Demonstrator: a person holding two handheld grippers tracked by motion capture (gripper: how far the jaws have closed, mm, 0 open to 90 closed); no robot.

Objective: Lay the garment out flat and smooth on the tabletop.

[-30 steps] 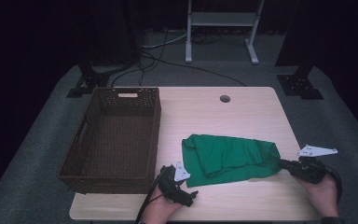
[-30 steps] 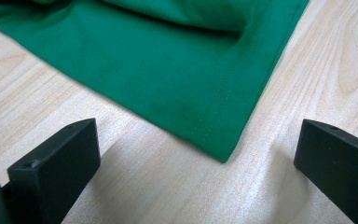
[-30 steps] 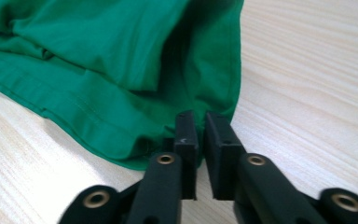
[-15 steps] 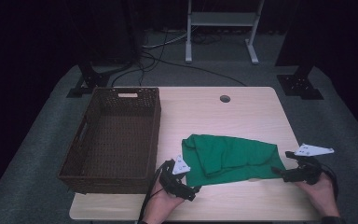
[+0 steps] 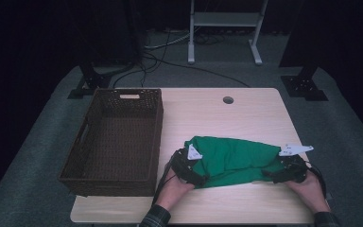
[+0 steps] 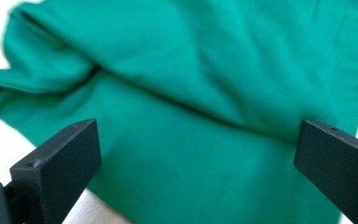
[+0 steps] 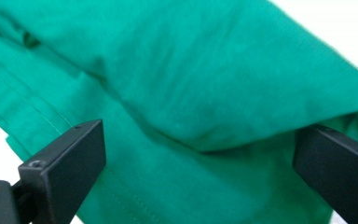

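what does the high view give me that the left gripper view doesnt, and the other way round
High view alone: the brown wicker basket left of the cloth, the pale tabletop with its round hole, both hands, and the right gripper at the cloth's right end.

Left gripper view alone: the left gripper from close up, its two black jaws standing wide apart over the fabric, plus the weave and a diagonal fold.

Both: the crumpled green cloth lying on the table.

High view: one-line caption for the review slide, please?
Two open grippers, left gripper and right gripper, flank a folded green cloth beside a wicker basket.
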